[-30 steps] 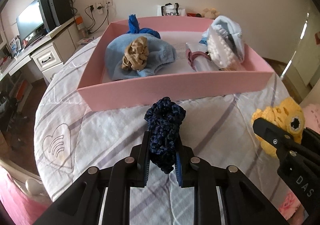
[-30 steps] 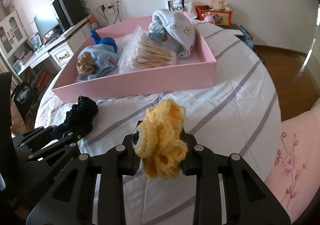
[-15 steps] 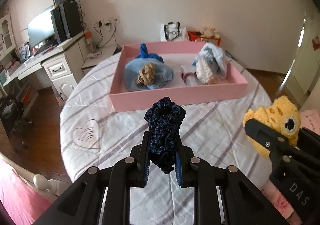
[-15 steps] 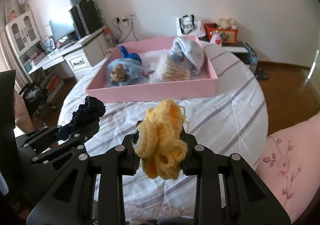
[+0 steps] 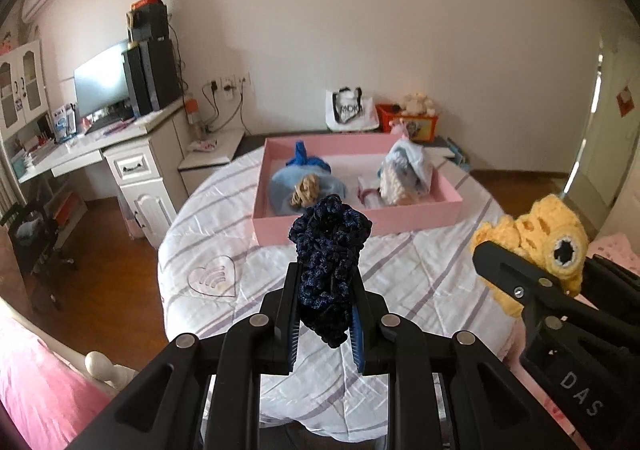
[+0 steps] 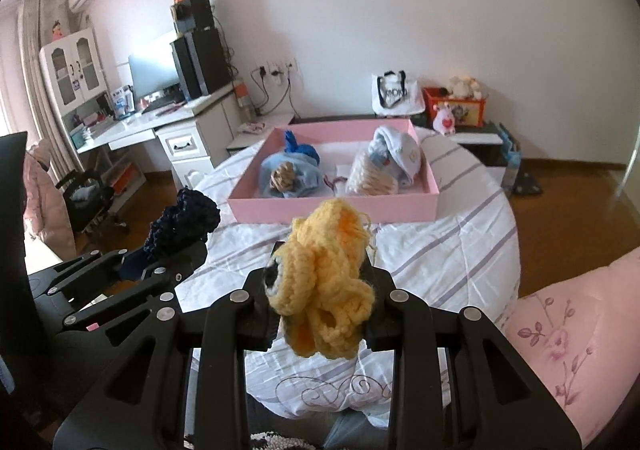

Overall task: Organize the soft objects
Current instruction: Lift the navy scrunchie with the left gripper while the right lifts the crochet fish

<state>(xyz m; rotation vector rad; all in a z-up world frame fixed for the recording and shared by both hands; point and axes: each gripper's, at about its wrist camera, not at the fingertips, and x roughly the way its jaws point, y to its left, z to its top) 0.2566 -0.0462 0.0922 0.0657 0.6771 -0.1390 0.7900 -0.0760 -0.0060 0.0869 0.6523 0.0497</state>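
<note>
My left gripper (image 5: pixel 325 314) is shut on a dark navy crocheted piece (image 5: pixel 328 258), held in the air above the near side of the round table (image 5: pixel 408 274). My right gripper (image 6: pixel 322 302) is shut on a yellow crocheted toy (image 6: pixel 326 282), also lifted clear of the tabletop. Each view shows the other gripper at its edge: the yellow toy (image 5: pixel 536 246) at the right, the navy piece (image 6: pixel 184 221) at the left. Beyond both stands a pink tray (image 5: pixel 360 223) holding a light blue cloth (image 5: pixel 296 185), a tan scrunchie (image 5: pixel 306 189) and a bag of cotton swabs (image 6: pixel 372 177).
The table wears a white cloth with grey stripes (image 6: pixel 460 234). A white desk (image 5: pixel 132 157) with a monitor stands at the left, a black chair (image 5: pixel 36 246) beside it. Pink bedding (image 6: pixel 568 346) lies at the lower right. A white bag (image 5: pixel 350 109) and toys sit by the far wall.
Both grippers have risen and drawn back from the pink tray, each still holding its crocheted piece. The tray and table now look smaller and farther away.
</note>
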